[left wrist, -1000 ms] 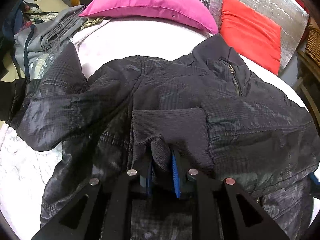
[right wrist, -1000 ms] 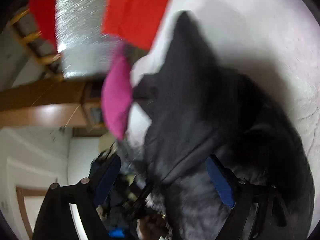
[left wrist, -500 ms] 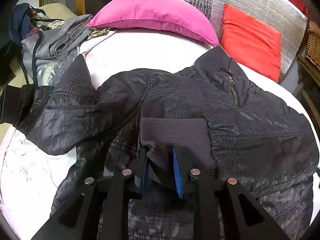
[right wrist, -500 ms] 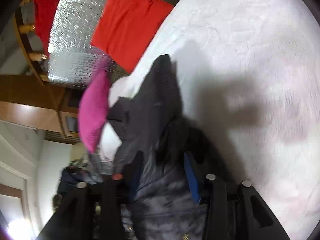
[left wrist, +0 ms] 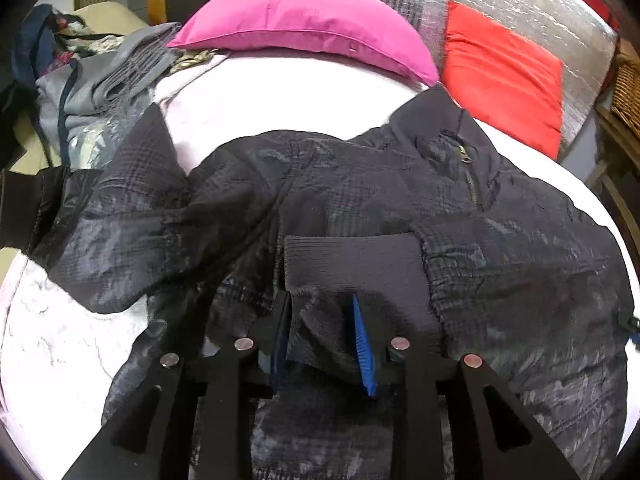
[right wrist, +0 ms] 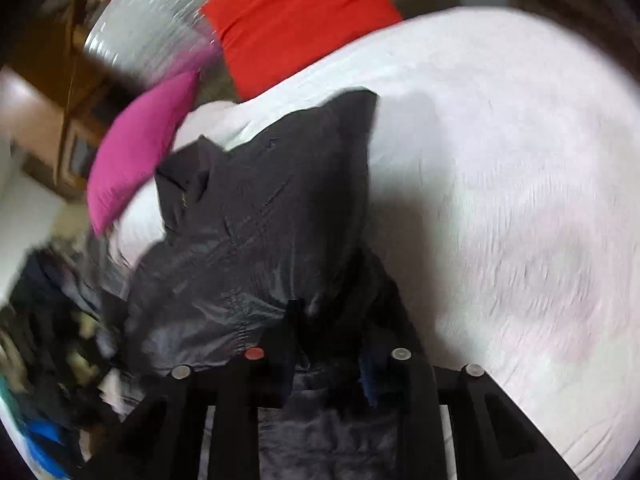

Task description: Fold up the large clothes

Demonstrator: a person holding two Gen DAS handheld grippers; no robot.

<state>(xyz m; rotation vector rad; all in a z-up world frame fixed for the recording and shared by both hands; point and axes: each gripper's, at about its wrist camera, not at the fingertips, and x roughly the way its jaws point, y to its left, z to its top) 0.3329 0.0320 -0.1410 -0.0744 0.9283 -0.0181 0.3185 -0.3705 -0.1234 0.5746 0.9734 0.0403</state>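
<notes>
left tongs (left wrist: 322,336) parted around ribbed cuff (left wrist: 356,256) of dark jacket (left wrist: 400,196)

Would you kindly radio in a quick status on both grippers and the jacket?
Left gripper open around ribbed cuff. Right gripper shut on jacket fabric. Jacket half-spread on white bed; pink pillow beyond collar, clear.

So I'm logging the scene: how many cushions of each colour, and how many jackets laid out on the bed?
Pink cushion: 1
Red cushion: 1
Dark jacket: 1
Total: 3
</notes>
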